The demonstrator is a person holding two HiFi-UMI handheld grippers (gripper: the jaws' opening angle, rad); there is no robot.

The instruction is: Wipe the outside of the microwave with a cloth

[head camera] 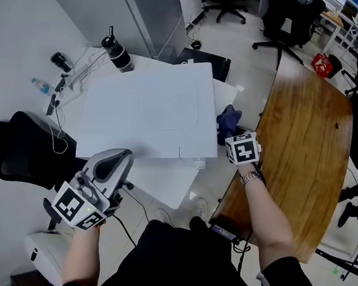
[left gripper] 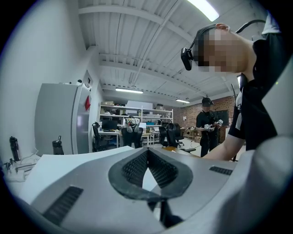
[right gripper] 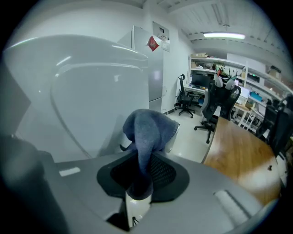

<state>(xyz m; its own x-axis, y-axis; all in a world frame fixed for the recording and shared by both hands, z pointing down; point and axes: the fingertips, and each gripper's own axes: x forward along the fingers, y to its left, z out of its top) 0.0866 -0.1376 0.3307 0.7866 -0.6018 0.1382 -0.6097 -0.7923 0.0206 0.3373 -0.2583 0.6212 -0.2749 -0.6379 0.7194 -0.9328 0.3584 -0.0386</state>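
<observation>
Head view: right gripper (head camera: 227,130) pinches blue cloth (head camera: 229,117) at white microwave's (head camera: 148,108) right side; left gripper view: left gripper (left gripper: 147,157) clenched empty, apparently not bracing, so microwave may slide; right gripper view: only a thin fold gripped, cloth could drag out.

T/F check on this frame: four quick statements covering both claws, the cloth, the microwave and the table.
1. The right claw is shut on a blue cloth. True.
2. The left claw grips a second cloth. False: its jaws are together with nothing between them.
3. In the head view the blue cloth sits beside the right edge of the white microwave. True.
4. In the head view the wooden table lies to the left of the microwave. False: it lies to the right of it, beyond the right claw.
</observation>
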